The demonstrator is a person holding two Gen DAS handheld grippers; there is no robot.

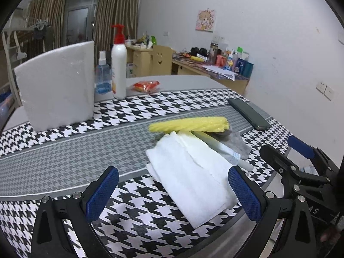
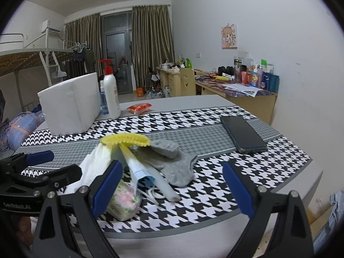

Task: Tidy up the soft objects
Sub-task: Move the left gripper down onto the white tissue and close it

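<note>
A pile of soft things lies on the houndstooth cloth [image 1: 133,221] [image 2: 215,118]. On top sits a yellow sponge [image 1: 189,124] [image 2: 125,139]. A folded white cloth [image 1: 191,176] [image 2: 94,165] leans out of the pile toward me. A grey sock [image 1: 238,143] [image 2: 172,161] lies at its right side, beside a white tube [image 2: 150,172] and a face mask [image 2: 144,175]. A floral tissue pack [image 2: 124,202] rests at the near edge. My left gripper [image 1: 173,193] stands open around the white cloth's near end. My right gripper [image 2: 172,190] is open just before the sock and mask, holding nothing.
A white foam block [image 1: 58,86] [image 2: 71,105] stands at the back left, with a lotion pump bottle [image 1: 118,68] [image 2: 110,94], a blue spray bottle [image 1: 102,77] and a red snack packet [image 1: 146,86] [image 2: 139,108] beside it. A dark phone [image 1: 249,114] [image 2: 243,134] lies at right.
</note>
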